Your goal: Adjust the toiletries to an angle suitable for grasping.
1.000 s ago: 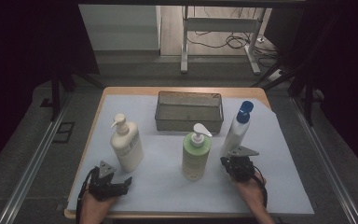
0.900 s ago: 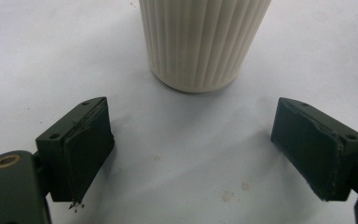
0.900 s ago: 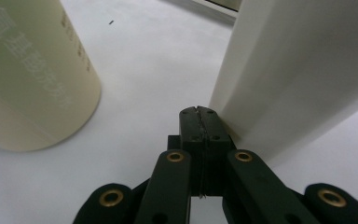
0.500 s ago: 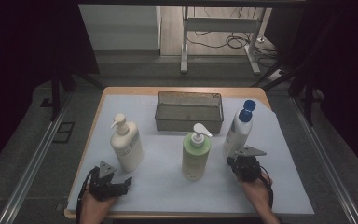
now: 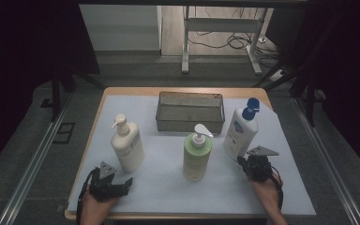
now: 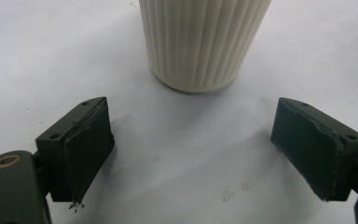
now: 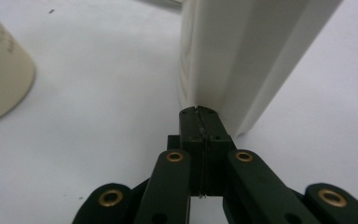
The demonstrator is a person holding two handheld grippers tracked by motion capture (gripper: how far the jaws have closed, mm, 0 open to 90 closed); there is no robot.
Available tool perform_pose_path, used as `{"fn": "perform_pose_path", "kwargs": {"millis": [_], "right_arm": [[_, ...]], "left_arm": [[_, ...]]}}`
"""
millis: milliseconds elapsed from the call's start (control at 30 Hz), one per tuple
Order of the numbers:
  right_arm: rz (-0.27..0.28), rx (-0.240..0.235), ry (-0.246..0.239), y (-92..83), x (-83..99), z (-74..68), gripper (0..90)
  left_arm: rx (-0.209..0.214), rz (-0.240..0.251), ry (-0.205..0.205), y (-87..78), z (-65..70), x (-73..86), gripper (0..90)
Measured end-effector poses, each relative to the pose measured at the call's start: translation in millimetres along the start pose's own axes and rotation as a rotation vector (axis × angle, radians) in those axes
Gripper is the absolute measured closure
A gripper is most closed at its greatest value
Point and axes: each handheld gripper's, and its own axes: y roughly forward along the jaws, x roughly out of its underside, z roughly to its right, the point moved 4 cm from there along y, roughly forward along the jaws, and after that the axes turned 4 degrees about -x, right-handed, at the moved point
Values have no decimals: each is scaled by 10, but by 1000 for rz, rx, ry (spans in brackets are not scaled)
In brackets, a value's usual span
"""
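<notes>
Desk [image 5: 122,197] under white sheet; mesh basket [image 5: 190,112] at far edge, centre. White blue-capped bottle [image 5: 240,131] upright near right edge; your right tongs [image 7: 199,114] pressed fully together, tips touching its base, nothing gripped. Cream pump bottle [image 5: 127,145] upright near left edge; your left tongs [image 6: 193,154] spread wide, empty, just before it. Green pump bottle [image 5: 197,154] upright between them.

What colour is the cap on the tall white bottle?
Blue; the cap shows best in the high view.
</notes>
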Motion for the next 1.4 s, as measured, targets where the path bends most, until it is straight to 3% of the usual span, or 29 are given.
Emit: {"fn": "perform_pose_path", "kwargs": {"millis": [167,333,567,767,967,1400], "right_arm": [[-2,14,22,15,22,103,883],[-3,-2,10,9,14,67,825],[0,-59,5,-99,-7,29,633],[8,-79,-1,-238,-45,38,517],[25,-73,-9,-347,-139,48,386],[64,-47,-17,-483,-386,184,259]], "left_arm": [[0,0,0,0,-1,-1,123],[0,0,0,0,0,0,123],[0,0,0,0,0,1,122],[0,0,0,0,-1,1,122],[0,1,0,0,0,1,122],[0,0,1,0,-2,2,122]]}}
